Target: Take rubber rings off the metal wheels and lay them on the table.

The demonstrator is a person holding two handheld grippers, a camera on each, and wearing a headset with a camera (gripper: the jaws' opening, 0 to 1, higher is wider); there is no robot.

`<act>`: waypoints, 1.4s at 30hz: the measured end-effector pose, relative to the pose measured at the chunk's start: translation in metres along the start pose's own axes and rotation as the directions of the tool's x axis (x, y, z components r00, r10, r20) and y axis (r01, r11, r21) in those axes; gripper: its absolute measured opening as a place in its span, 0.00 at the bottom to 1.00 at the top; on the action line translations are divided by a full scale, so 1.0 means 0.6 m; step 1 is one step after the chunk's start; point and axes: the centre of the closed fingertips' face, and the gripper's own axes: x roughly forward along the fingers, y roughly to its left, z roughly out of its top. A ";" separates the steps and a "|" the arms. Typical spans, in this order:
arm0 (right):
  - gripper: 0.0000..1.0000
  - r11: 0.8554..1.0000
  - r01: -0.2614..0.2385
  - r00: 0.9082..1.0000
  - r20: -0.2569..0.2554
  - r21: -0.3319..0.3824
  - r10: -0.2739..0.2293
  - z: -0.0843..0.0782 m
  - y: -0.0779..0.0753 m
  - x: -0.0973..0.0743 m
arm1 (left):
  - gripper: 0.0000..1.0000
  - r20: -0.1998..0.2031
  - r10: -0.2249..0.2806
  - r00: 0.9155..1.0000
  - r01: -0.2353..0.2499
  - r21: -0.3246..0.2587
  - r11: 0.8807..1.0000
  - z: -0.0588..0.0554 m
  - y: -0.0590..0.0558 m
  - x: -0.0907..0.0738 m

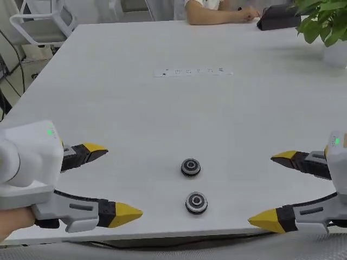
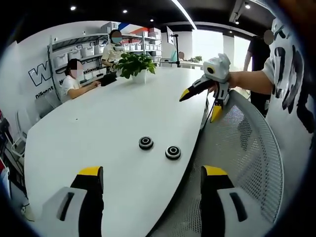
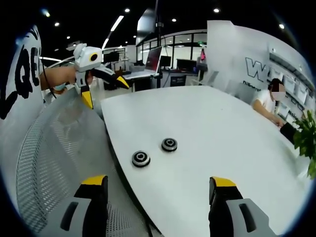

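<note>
Left tongs (image 1: 120, 181) and right tongs (image 1: 263, 189) are hovering released, flanking two metal wheels (image 1: 190, 167) near the bench's (image 1: 162, 108) front edge. A power strip (image 1: 192, 71) is lying beyond.

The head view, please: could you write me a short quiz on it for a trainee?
1. True or false: the left tongs and the right tongs are both open and hold nothing.
2. What touches the near wheel and the far wheel? A: the left tongs. B: the right tongs. C: neither.
3. Fill in: on the table, both wheels lie ___ the two tongs.
Key: 1 true; 2 C; 3 between.
</note>
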 end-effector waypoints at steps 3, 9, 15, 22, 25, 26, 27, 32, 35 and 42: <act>0.83 1.000 0.001 1.000 -0.001 -0.002 -0.001 0.001 -0.001 0.001 | 0.79 0.003 0.005 1.000 -0.005 -0.004 1.000 0.000 0.004 -0.001; 0.83 1.000 -0.006 1.000 0.012 0.000 0.006 0.007 -0.003 0.008 | 0.77 0.009 0.009 1.000 -0.008 -0.016 1.000 0.003 0.012 -0.003; 0.82 1.000 -0.011 1.000 0.020 -0.007 0.011 0.013 -0.004 0.013 | 0.76 0.013 0.006 1.000 -0.006 -0.012 1.000 0.008 0.014 0.001; 0.80 1.000 -0.016 1.000 0.026 -0.006 0.017 0.012 -0.007 0.017 | 0.76 0.013 -0.003 1.000 0.003 0.007 1.000 0.011 0.012 0.011; 0.80 1.000 -0.023 0.999 0.023 -0.012 0.023 0.010 -0.005 0.019 | 0.75 0.017 -0.007 1.000 0.006 0.016 1.000 0.015 0.011 0.016; 0.80 1.000 -0.025 0.999 0.022 -0.013 0.025 0.010 -0.004 0.019 | 0.75 0.018 -0.008 1.000 0.008 0.017 1.000 0.016 0.011 0.017; 0.79 1.000 -0.026 0.999 0.021 -0.014 0.027 0.011 -0.004 0.020 | 0.75 0.019 -0.009 1.000 0.009 0.020 1.000 0.017 0.011 0.018; 0.78 0.999 -0.036 0.999 0.027 -0.024 0.037 0.015 -0.005 0.025 | 0.74 0.021 -0.022 1.000 0.021 0.039 0.999 0.022 0.008 0.028; 0.78 0.998 -0.044 0.998 0.031 -0.034 0.045 0.018 -0.003 0.029 | 0.74 0.018 -0.031 0.999 0.030 0.054 0.998 0.024 0.006 0.034; 0.76 0.997 -0.055 0.998 0.038 -0.049 0.057 0.020 -0.007 0.040 | 0.73 0.010 -0.058 0.998 0.057 0.077 0.995 0.027 0.001 0.048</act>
